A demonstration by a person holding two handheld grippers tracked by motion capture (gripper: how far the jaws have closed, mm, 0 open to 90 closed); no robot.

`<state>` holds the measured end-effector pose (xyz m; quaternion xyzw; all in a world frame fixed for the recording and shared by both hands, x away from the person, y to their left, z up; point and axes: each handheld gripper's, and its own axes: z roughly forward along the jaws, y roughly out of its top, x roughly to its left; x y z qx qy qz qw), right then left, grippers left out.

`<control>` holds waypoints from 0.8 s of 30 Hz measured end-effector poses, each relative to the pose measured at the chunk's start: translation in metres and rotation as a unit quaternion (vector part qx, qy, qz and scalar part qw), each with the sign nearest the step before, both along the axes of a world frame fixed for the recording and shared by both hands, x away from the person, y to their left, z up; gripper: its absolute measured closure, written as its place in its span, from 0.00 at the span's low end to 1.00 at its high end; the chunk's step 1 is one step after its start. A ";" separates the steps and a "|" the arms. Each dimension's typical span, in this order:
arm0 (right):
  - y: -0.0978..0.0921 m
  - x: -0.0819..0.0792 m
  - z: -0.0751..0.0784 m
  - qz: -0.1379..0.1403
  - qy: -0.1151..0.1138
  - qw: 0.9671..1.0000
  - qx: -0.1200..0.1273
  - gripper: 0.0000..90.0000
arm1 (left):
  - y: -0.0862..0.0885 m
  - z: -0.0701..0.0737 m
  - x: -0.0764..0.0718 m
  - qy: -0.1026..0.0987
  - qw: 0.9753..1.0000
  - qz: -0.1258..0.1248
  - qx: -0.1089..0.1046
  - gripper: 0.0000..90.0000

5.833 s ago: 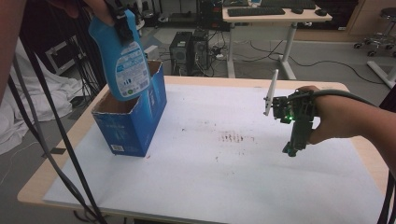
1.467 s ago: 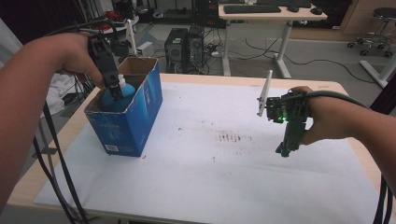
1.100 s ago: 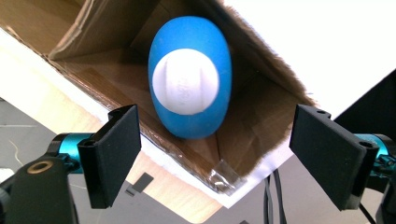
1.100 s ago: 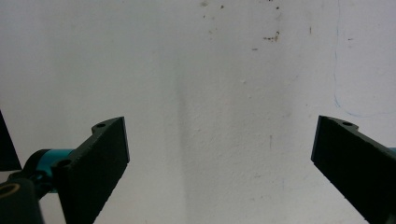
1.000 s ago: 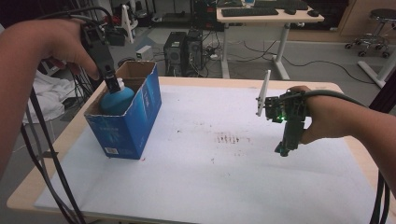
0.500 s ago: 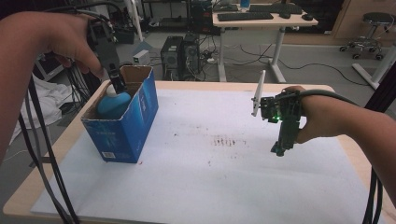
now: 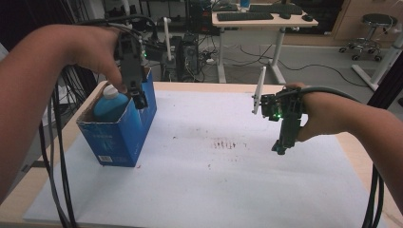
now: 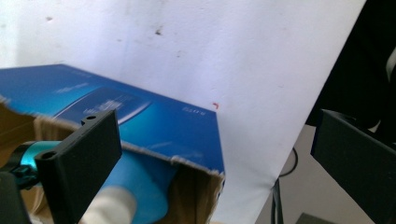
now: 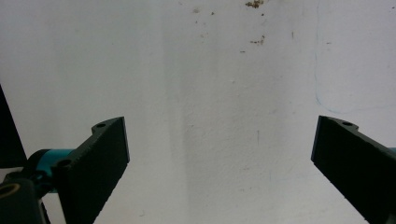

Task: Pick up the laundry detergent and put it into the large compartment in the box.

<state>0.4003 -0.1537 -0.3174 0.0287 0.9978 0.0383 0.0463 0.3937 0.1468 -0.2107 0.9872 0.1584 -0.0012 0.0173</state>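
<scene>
A blue cardboard box (image 7: 121,135) stands open-topped at the table's left. Inside it lies a blue bottle (image 7: 108,107) with a white cap (image 7: 110,91), tilted toward the box's far left. My left gripper (image 7: 139,99) hangs just above the box's right rim, open, with nothing held. In the left gripper view its gripper (image 8: 215,154) looks down on the box (image 8: 140,116), the bottle (image 8: 142,179) and the cap (image 8: 109,207). My right gripper (image 7: 283,146) hovers over the white table cover at the right, open and empty; the right gripper view shows that gripper (image 9: 219,158) with jaws far apart.
A white sheet (image 7: 214,180) with small brown stains (image 7: 228,144) covers the table. Cables (image 7: 54,156) hang off the left edge. Behind the table stand a desk (image 7: 266,19), a computer tower (image 7: 192,50) and a stool (image 7: 373,21).
The left gripper lowered the bottle into the box, let go of it, and has now lifted and shifted right to the box's rim. The right gripper has barely moved.
</scene>
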 end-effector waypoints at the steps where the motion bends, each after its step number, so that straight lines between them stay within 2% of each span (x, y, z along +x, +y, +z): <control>1: 0.000 0.000 0.000 0.000 0.000 1.000 0.000 0.04 | -0.003 -0.003 0.000 0.001 1.000 -0.007 0.001 0.02; 6: 0.004 0.000 0.006 0.004 -0.004 1.000 -0.002 0.04 | -0.018 -0.017 -0.004 0.003 0.999 -0.043 -0.002 0.02; 7: 0.006 0.000 0.007 0.005 -0.004 1.000 -0.002 0.04 | -0.018 -0.017 -0.004 0.003 0.999 -0.043 -0.002 0.02; 9: 0.007 -0.001 0.007 0.007 -0.004 1.000 -0.002 0.04 | -0.024 -0.024 -0.005 -0.007 0.998 -0.057 -0.006 0.02; 11: 0.007 -0.001 0.007 0.008 -0.003 1.000 -0.003 0.04 | -0.024 -0.024 -0.005 -0.007 0.998 -0.057 -0.006 0.02; 17: 0.006 -0.002 0.008 0.008 -0.004 1.000 -0.004 0.04 | -0.030 -0.041 -0.006 0.006 0.998 -0.065 0.000 0.02; 24: 0.002 0.004 0.012 0.006 -0.004 1.000 -0.001 0.04 | -0.030 -0.044 -0.001 0.007 0.998 -0.066 -0.005 0.02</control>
